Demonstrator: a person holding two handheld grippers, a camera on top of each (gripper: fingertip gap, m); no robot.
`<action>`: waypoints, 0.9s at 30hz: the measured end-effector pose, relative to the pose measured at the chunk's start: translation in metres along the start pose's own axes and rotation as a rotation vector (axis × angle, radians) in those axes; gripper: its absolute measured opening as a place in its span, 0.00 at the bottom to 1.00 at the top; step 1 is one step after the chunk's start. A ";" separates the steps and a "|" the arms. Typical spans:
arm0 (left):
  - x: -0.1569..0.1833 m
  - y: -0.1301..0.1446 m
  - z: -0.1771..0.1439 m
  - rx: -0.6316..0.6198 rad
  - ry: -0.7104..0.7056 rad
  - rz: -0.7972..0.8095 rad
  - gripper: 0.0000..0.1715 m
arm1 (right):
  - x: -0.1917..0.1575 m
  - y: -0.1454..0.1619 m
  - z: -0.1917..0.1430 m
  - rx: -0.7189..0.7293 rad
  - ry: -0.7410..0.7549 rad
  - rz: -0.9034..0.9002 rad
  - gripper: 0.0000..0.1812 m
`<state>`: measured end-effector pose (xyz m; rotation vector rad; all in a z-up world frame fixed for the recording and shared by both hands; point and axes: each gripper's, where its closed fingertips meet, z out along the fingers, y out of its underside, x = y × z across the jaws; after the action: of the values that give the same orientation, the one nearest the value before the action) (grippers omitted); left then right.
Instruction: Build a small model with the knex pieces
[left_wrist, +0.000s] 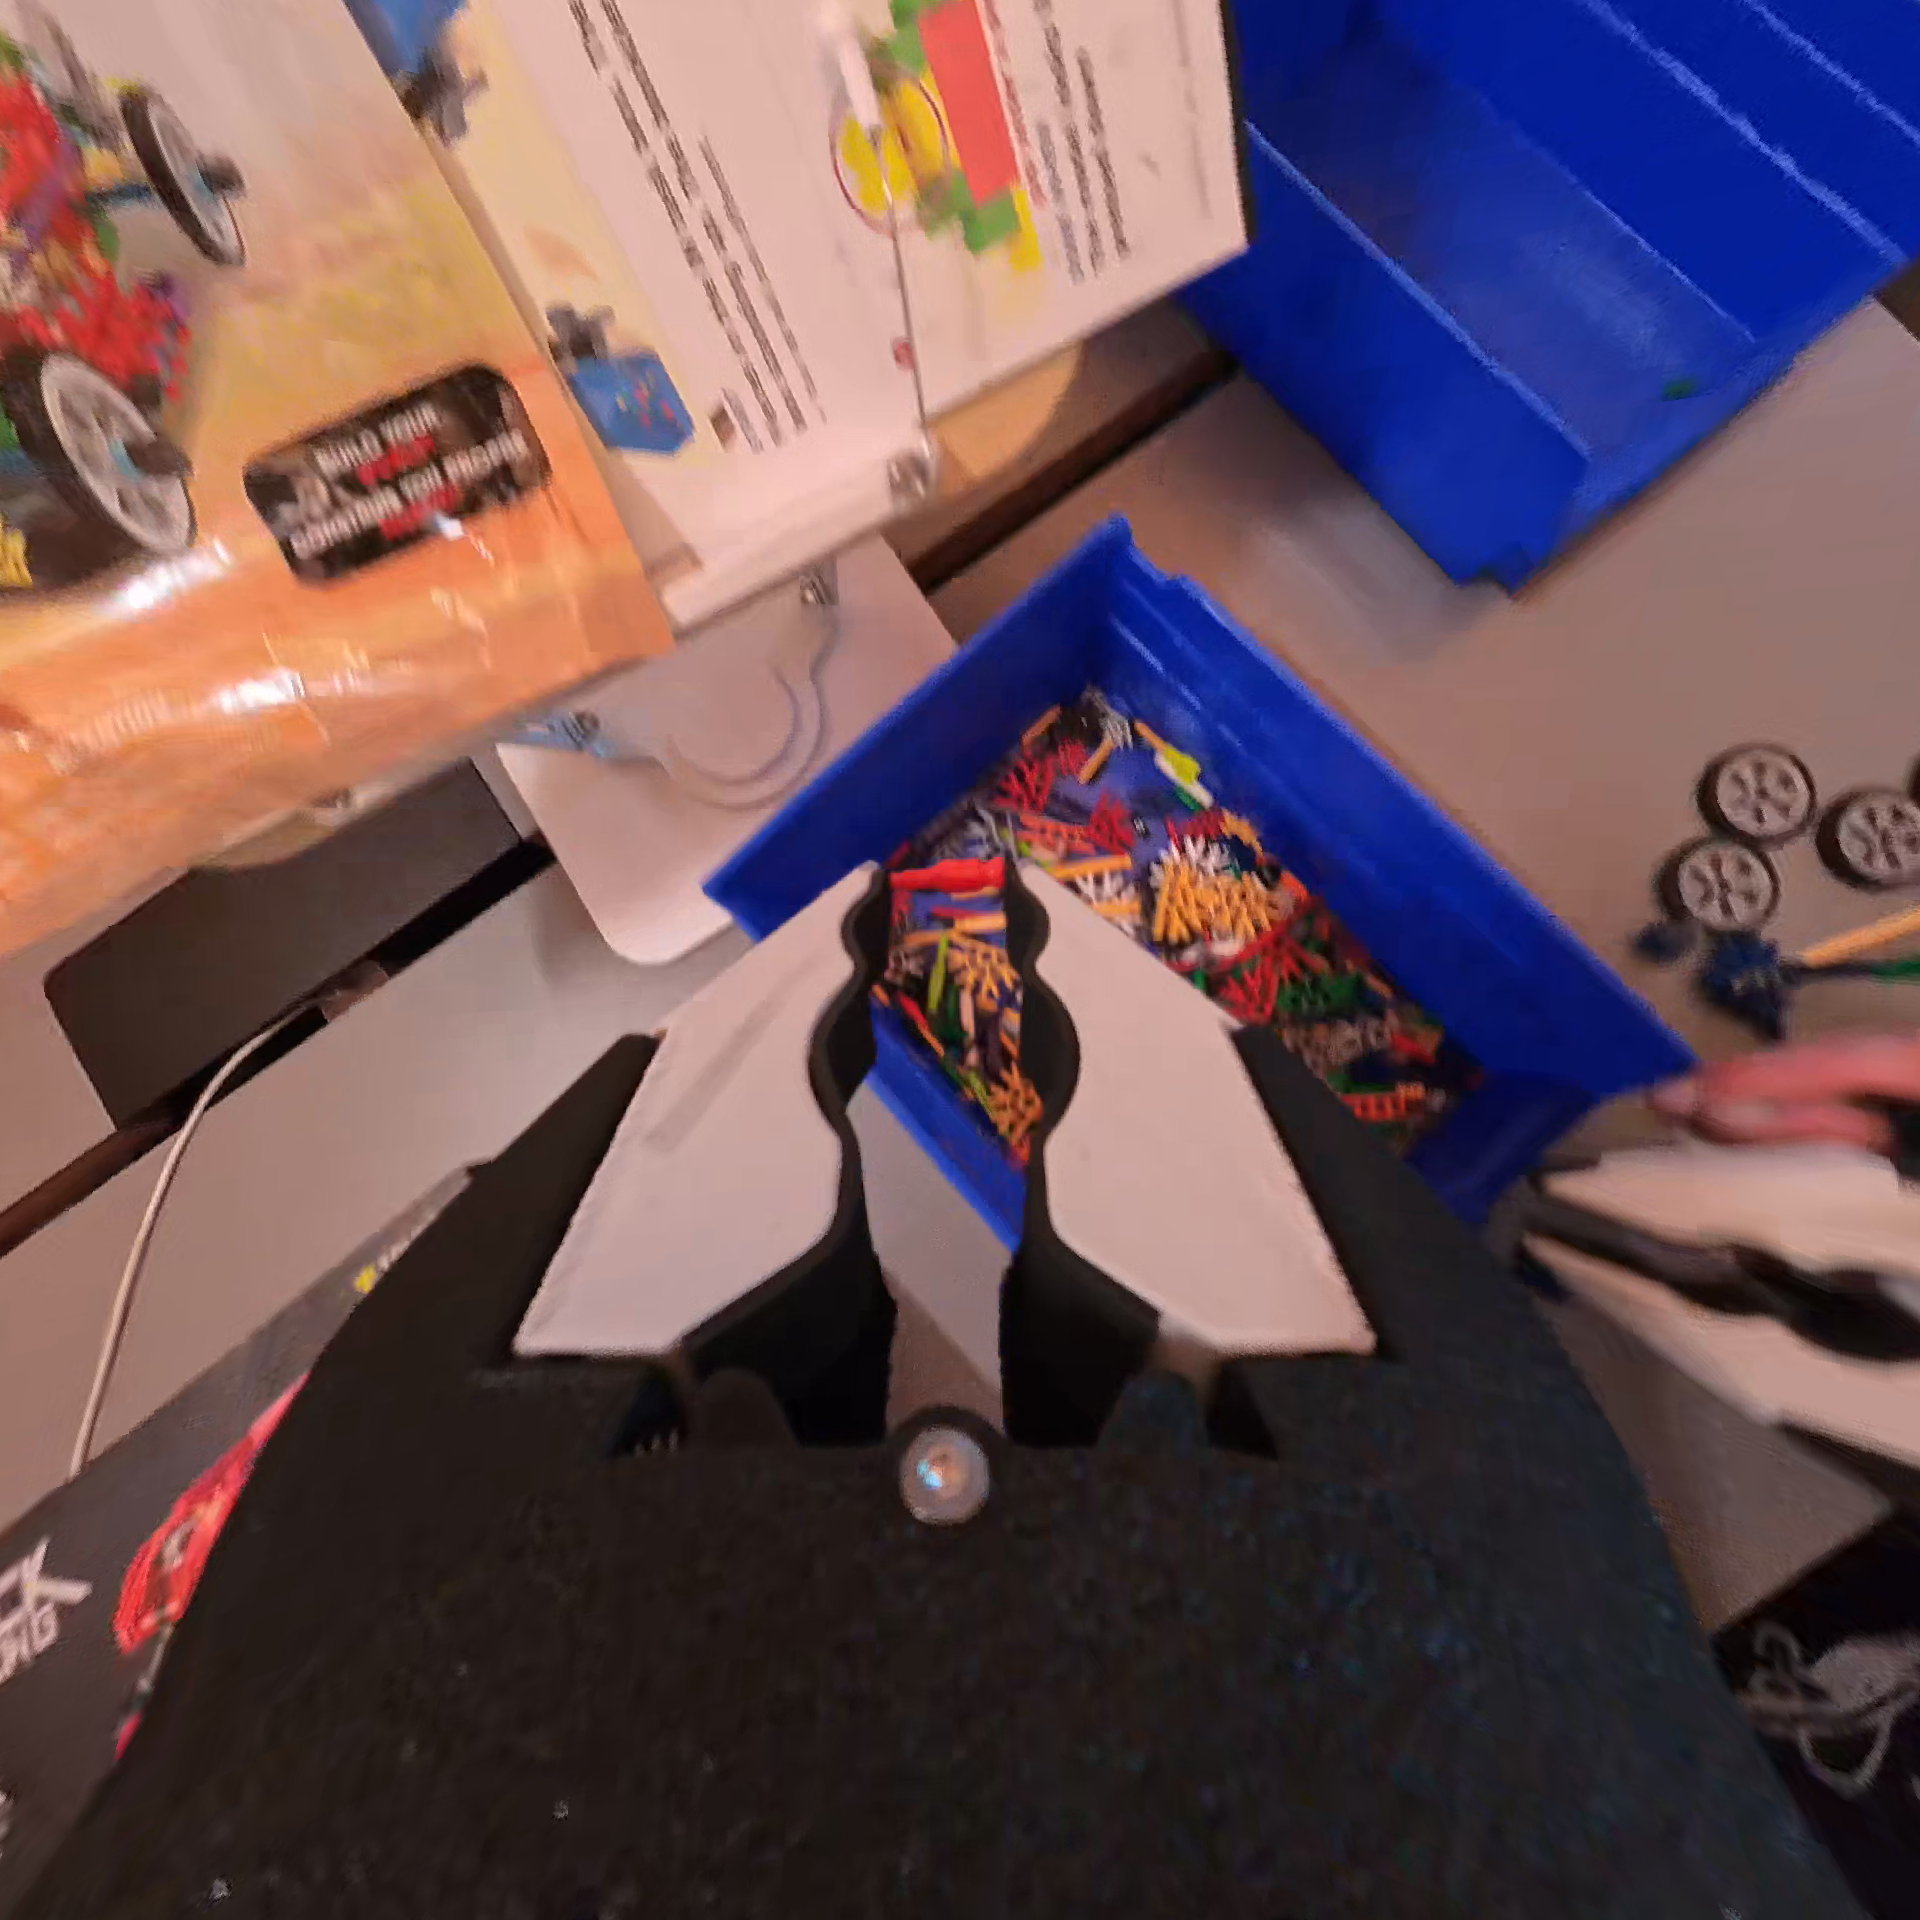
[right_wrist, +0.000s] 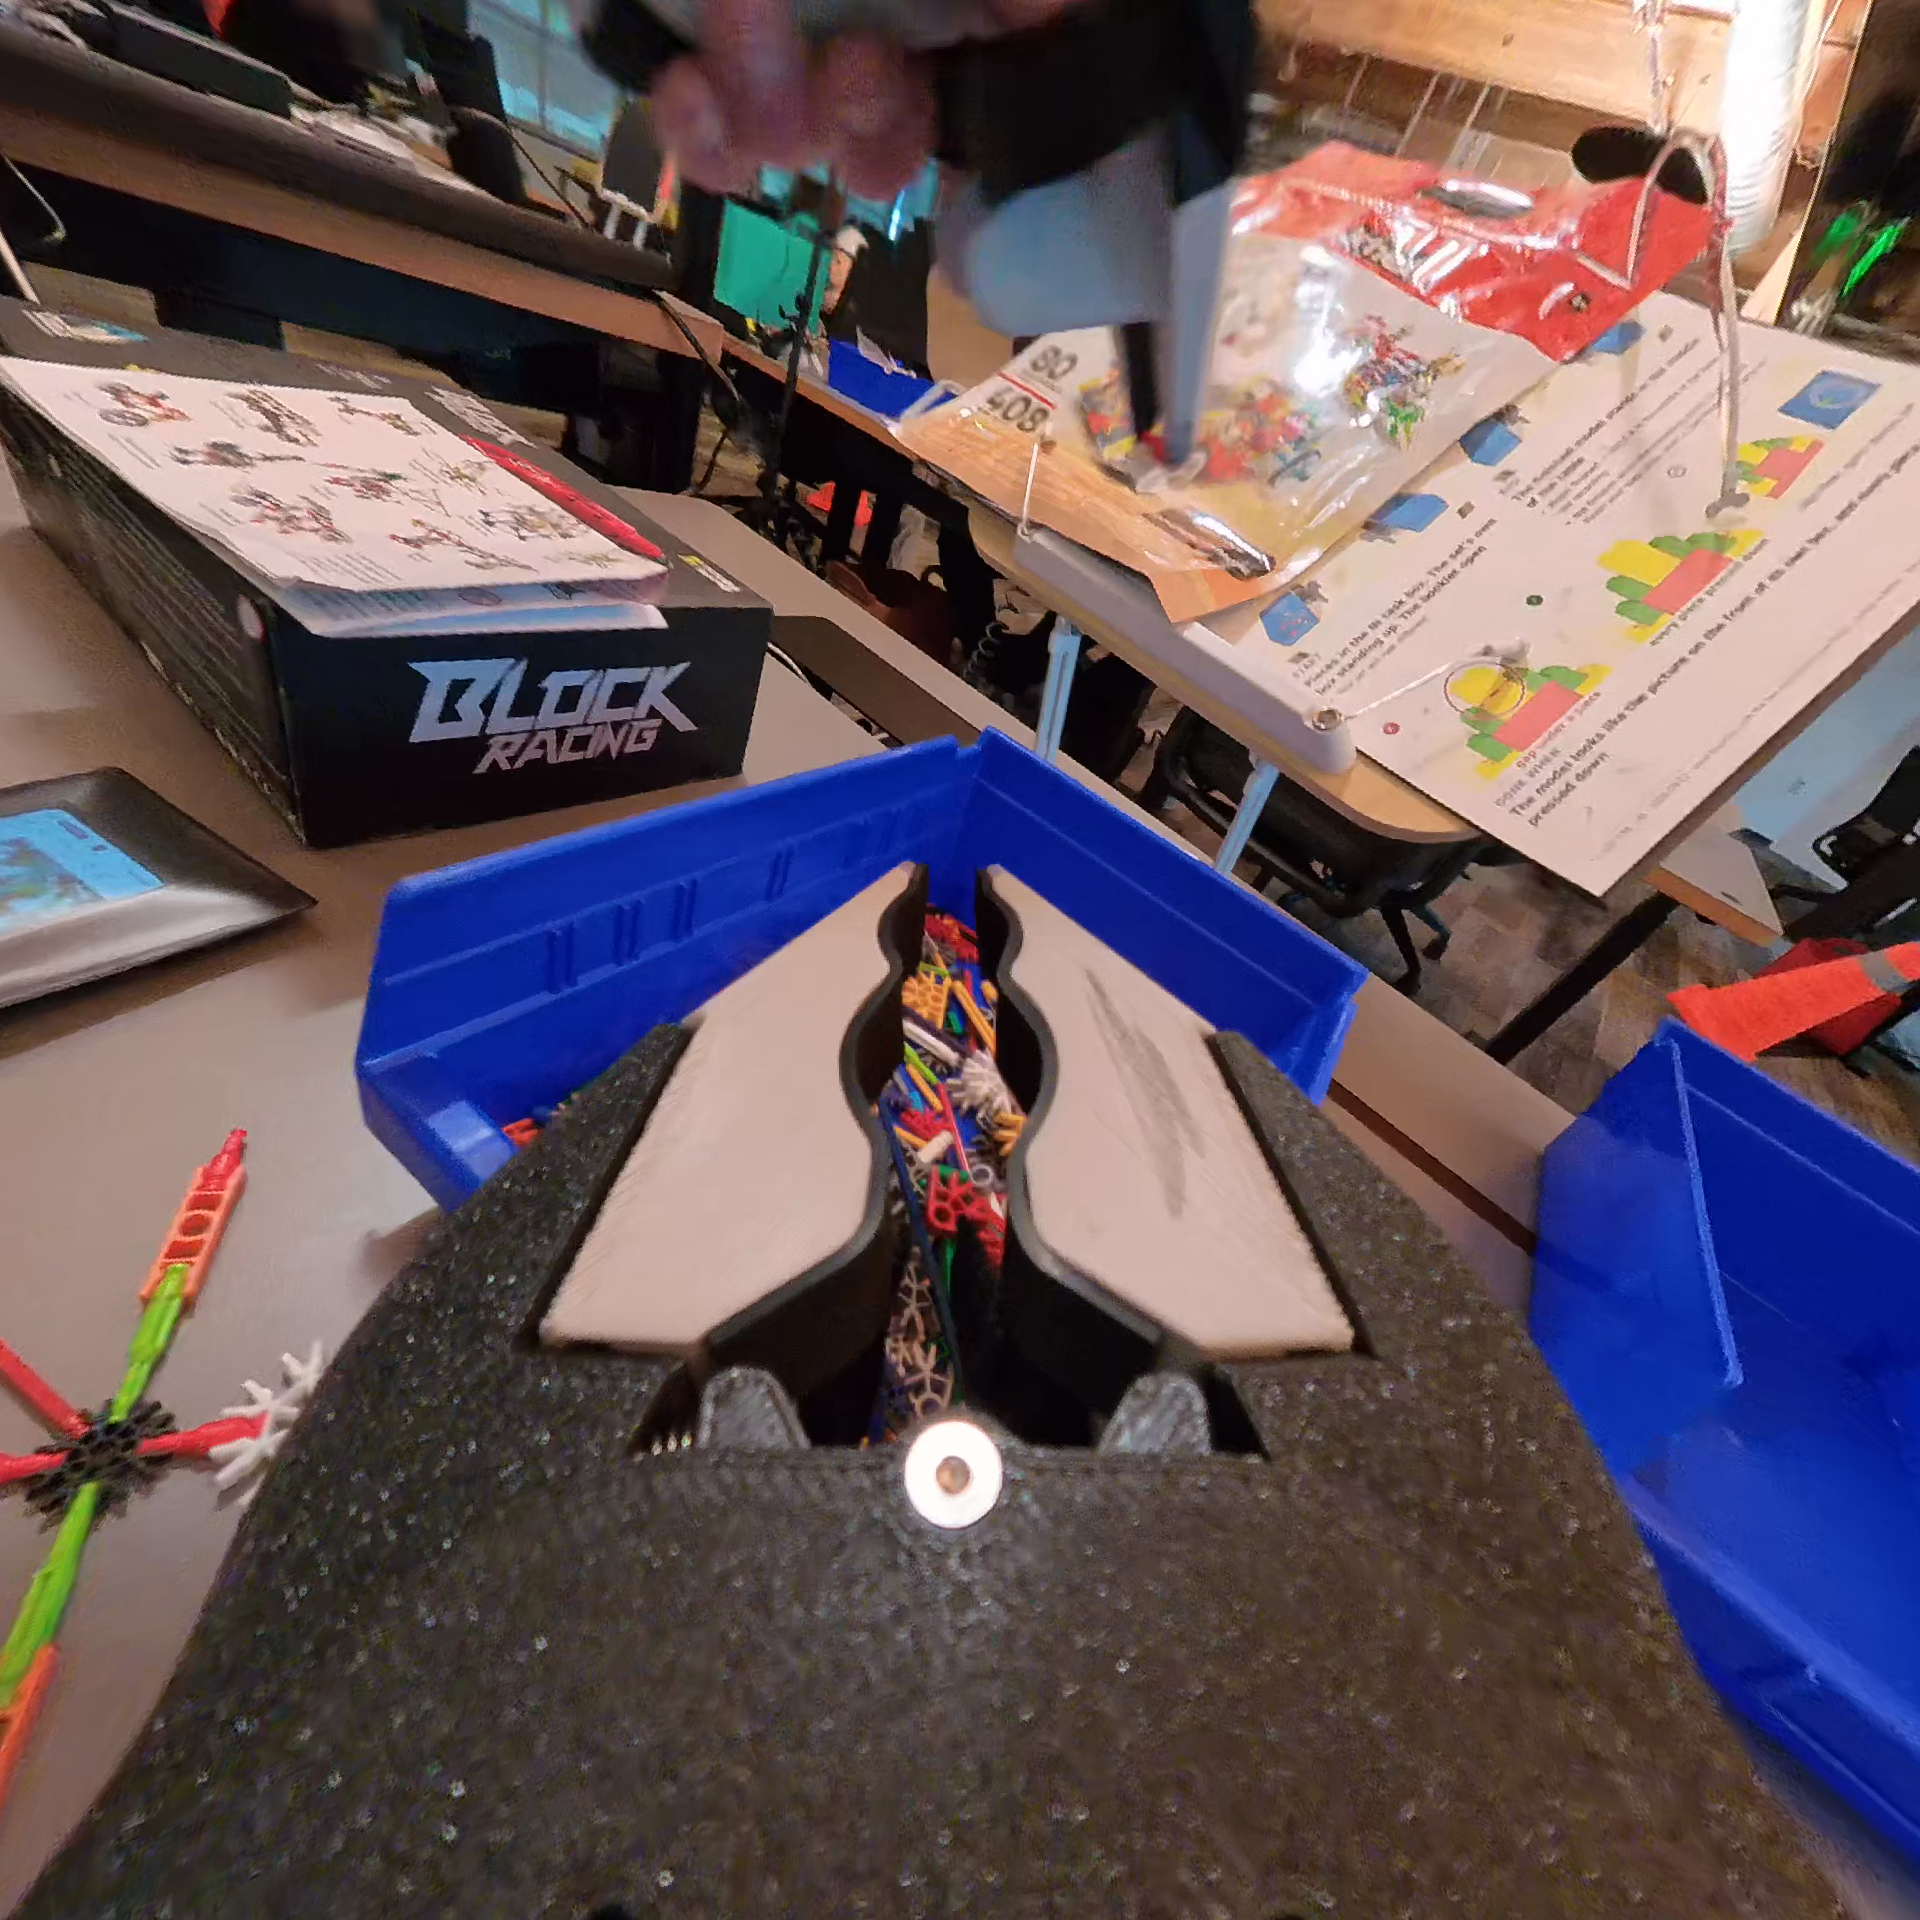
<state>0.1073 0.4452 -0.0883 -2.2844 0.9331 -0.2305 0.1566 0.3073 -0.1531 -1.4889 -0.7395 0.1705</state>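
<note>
hovering over blue bin (right_wrist: 665, 914) of mixed-colour rods | both hand-held grippers narrowly parted, empty

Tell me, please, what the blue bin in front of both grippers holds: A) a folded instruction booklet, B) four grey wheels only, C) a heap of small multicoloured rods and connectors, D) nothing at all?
C: the blue bin is full of small multicoloured rods and connectors, seen in both wrist views, also between the tips of the right gripper.
</note>
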 end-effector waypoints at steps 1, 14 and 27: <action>0.005 0.014 -0.010 0.011 0.010 0.012 0.12 | -0.002 -0.002 -0.001 0.010 -0.008 0.002 0.05; 0.108 0.181 -0.058 0.137 0.333 -0.009 0.12 | -0.086 -0.006 -0.056 -0.021 -0.196 -0.069 0.05; 0.192 0.192 -0.097 0.471 1.195 -0.344 0.11 | -0.115 -0.022 -0.079 0.102 -0.162 -0.167 0.07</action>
<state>0.1019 0.1637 -0.1493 -1.7086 0.8297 -1.8712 0.1031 0.1765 -0.1652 -1.3203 -0.9674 0.2004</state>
